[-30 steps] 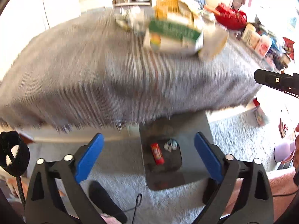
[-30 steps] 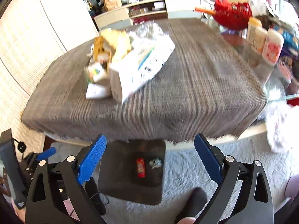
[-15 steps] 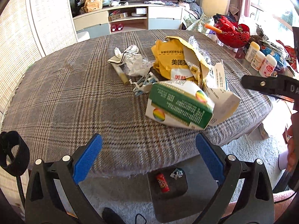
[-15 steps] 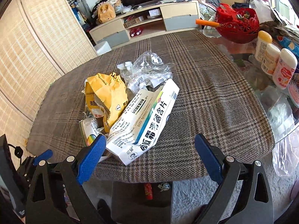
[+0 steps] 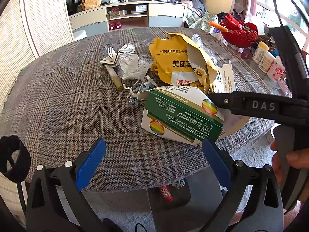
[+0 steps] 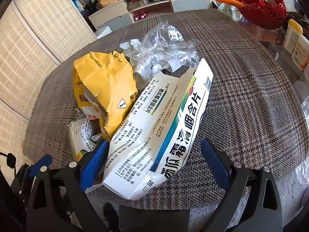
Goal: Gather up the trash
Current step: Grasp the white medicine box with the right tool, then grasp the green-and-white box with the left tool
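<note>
1. A dark bin (image 5: 170, 197) stands on the floor under the counter's (image 5: 67, 100) near edge, holding a red wrapper (image 5: 165, 193) and a crumpled white scrap (image 5: 179, 183).
2. The trash sits mid-counter: a torn yellow bag (image 5: 173, 65), crumpled white paper (image 5: 127, 61) and a green-and-white carton (image 5: 181, 116) near the near edge.
3. The left tongs (image 5: 153, 161) are spread wide, empty, over the near edge.
4. Only the right wrist view shows the clear plastic wrap (image 6: 164, 48) and the long white medicine box (image 6: 160, 131), which lies between the spread right tongs (image 6: 154, 161), its near end overhanging the edge.
5. The red basket (image 6: 260, 5) sits at the far right corner.
</note>
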Tool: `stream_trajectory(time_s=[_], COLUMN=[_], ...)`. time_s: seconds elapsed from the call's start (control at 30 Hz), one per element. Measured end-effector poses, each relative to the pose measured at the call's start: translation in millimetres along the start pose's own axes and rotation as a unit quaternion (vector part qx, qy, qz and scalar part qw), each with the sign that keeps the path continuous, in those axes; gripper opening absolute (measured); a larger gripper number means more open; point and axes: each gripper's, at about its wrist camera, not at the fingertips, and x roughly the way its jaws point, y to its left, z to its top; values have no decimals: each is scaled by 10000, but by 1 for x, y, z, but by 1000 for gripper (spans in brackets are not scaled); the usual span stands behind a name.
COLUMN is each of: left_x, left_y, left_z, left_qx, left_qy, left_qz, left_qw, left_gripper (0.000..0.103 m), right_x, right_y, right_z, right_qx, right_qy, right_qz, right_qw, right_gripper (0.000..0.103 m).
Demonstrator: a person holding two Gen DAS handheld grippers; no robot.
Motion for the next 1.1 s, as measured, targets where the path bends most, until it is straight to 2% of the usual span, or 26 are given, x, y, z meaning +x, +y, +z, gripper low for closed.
stream_trajectory(time_s=[0.03,0.07,0.17,0.4,0.6,0.73,0.83,1.1], left_x=[1,1,2,2,15,19,28,44], left_y=[-1,-2,-7,-36,-47,-41,-36,-36], left_z=[1,2,5,6,10,19,25,27], left_qx=[-22,-32,-17,213,266,139,34,86], left_qy=[1,2,-25,-91,-5,-91,-1,109], left_qz=[-40,-63,-105,-252,-161,-109,-206,-340], left_qw=[10000,10000,9999,9994,9995,9998,9998,9993], left_gripper=[95,95,95,95,95,95,95,96], right_x=[-1,-3,-12,-31,-34,-35,-38,-35], right_y=[-3,-5,-13,-49,-64,-67,-66,-45], right_z=[0,1,1,2,-3,-9,-13,-16], right_qx=[5,2,-164,30,52,7,-32,-237], right_qy=[-21,-38,-190,-324,-270,-206,-181,-158], right_qz=[79,88,-215,-253,-203,-134,-75,97], right_qw=[10000,10000,9995,9992,9994,9997,9998,9995], right_gripper=[85,83,83,82,82,82,82,82])
